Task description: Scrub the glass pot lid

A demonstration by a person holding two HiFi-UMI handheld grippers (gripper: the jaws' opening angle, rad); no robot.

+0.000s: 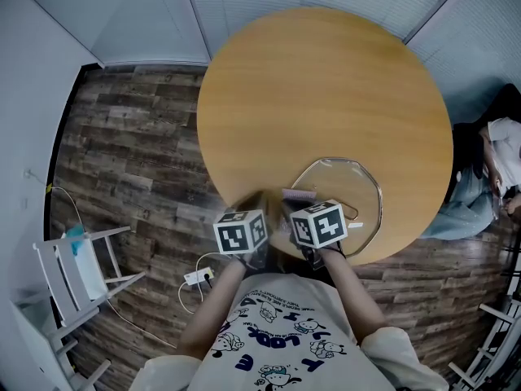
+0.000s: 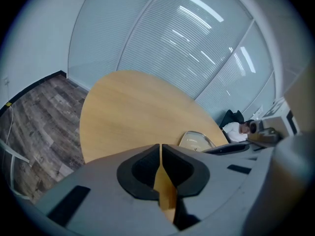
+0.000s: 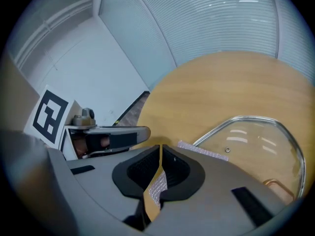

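Looking down on a round wooden table (image 1: 309, 88) and finding the glass pot lid (image 1: 346, 186) flat on it, right up by the near edge, a touch right of the person. Spotting a silvery scouring pad (image 3: 203, 150) at the lid's left rim, touching or just beside, hard to call. Holding the left gripper (image 2: 161, 154) over the table's near rim, jaws pressed together on nothing but air. Same for the right gripper (image 3: 160, 154): jaws tight together, nothing pinched, hovering just short of the pad. Could fit a scrub about to come or one wrapped up with the pad laid down; no telling which.

Now the danger. Slick wood under smooth glass, so expect the lid to skate under any sideways rub unless pinned by the other gripper. Worse toward the body: hardly any table left there, little enough for one pull to tip the lid over the edge onto the plank floor (image 1: 138, 137) — with shattered glass to follow. Watch the two grippers too, sitting close side by side and liable to knock together.

Plenty of bare table beyond and to the left for moving. Less to the right, with a seated person (image 1: 496, 157) just past the rim
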